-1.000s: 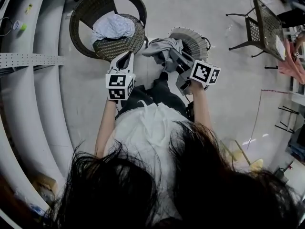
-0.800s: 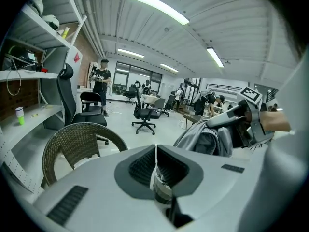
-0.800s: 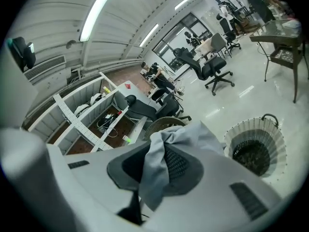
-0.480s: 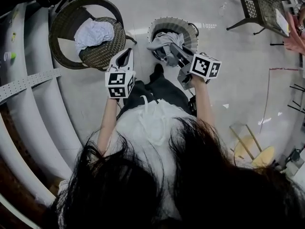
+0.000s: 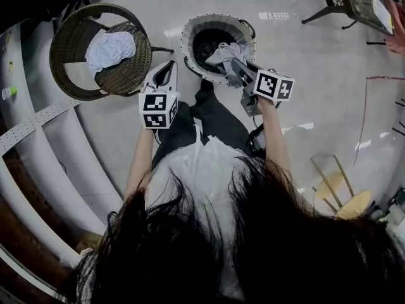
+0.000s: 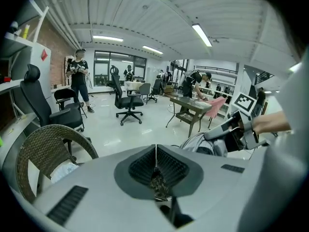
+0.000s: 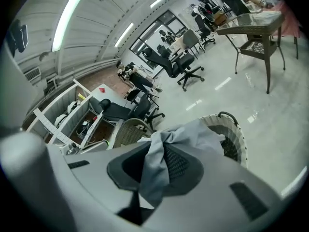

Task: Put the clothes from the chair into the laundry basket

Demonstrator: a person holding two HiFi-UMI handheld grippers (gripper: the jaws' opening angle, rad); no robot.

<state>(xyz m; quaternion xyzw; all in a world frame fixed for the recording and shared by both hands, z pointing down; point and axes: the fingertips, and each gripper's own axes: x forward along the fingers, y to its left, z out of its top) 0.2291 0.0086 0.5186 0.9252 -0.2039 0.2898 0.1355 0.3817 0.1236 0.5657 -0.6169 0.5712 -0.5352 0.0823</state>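
step: carry to drop | right tool (image 5: 236, 69) clamped on grey garment (image 5: 223, 54), over laundry basket (image 5: 187, 40), not yet released | left tool (image 5: 168, 68) closed, empty | left to do: white garment (image 5: 111, 44) lies on chair (image 5: 126, 76)

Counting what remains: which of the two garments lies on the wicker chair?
The pale crumpled garment, on the seat; the grey garment hangs from the right gripper above the basket.

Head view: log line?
right gripper: shut on grey cloth, over basket | left gripper: shut | white cloth: on chair
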